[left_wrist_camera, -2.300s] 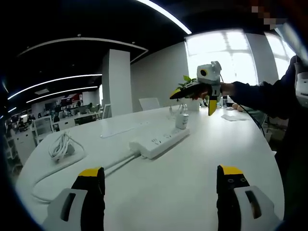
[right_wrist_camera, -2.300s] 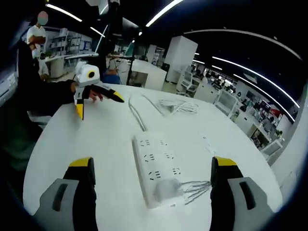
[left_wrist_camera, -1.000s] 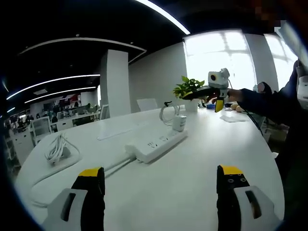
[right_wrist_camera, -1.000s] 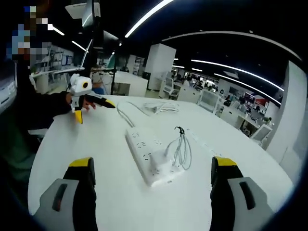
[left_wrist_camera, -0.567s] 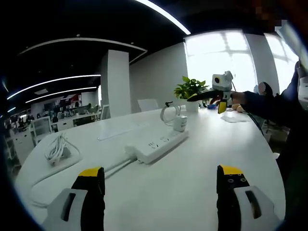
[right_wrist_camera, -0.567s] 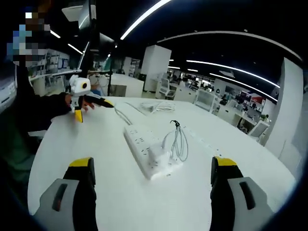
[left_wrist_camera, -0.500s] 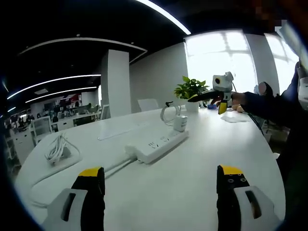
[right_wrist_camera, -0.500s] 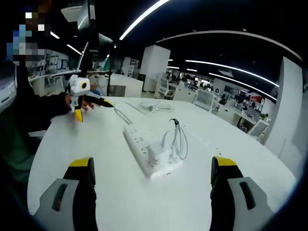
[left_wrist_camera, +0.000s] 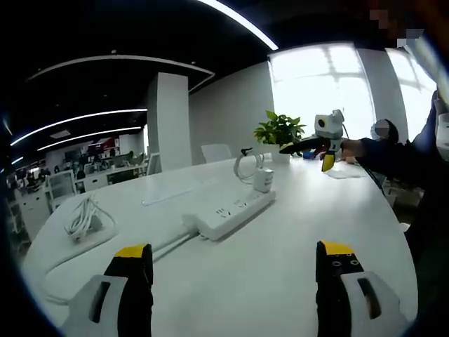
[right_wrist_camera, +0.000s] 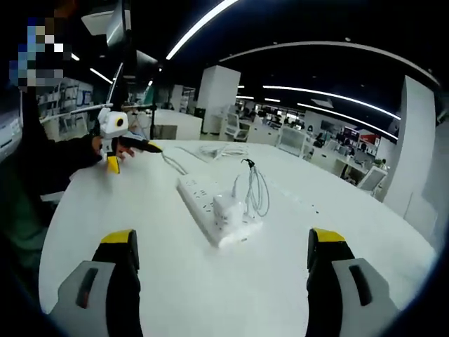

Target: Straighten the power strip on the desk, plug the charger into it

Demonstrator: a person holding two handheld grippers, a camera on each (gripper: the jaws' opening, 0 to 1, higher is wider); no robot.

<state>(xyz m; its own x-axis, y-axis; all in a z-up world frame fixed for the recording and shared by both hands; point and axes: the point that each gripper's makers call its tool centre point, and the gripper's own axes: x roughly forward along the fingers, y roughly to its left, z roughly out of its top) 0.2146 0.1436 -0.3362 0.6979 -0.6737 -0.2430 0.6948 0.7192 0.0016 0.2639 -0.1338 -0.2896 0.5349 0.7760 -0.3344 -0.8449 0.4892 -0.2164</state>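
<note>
A white power strip point(left_wrist_camera: 230, 210) lies in the middle of the white desk point(left_wrist_camera: 266, 274), its cord point(left_wrist_camera: 165, 244) running off to the left. A white charger point(left_wrist_camera: 263, 179) stands plugged into the strip's far end, with its looped cable point(left_wrist_camera: 242, 163) rising above it. In the right gripper view the power strip point(right_wrist_camera: 208, 198) lies ahead with the charger point(right_wrist_camera: 227, 208) at its near end and the cable point(right_wrist_camera: 255, 186) beside it. My left gripper point(left_wrist_camera: 235, 281) is open above the desk, nothing between its jaws. My right gripper point(right_wrist_camera: 219, 281) is open too; it also appears as the right gripper point(left_wrist_camera: 317, 142) held high beyond the strip.
A coiled white cable point(left_wrist_camera: 85, 214) lies at the desk's left. A potted plant point(left_wrist_camera: 279, 133) stands at the far edge by the window. A person's sleeve point(right_wrist_camera: 49, 165) holds the left gripper point(right_wrist_camera: 123, 144) over the desk's far side. Office desks and chairs fill the background.
The right gripper has drawn back and lowered, so the strip and charger look farther and lower in its view. In the left gripper view it has drifted slightly right. The strip has not moved.
</note>
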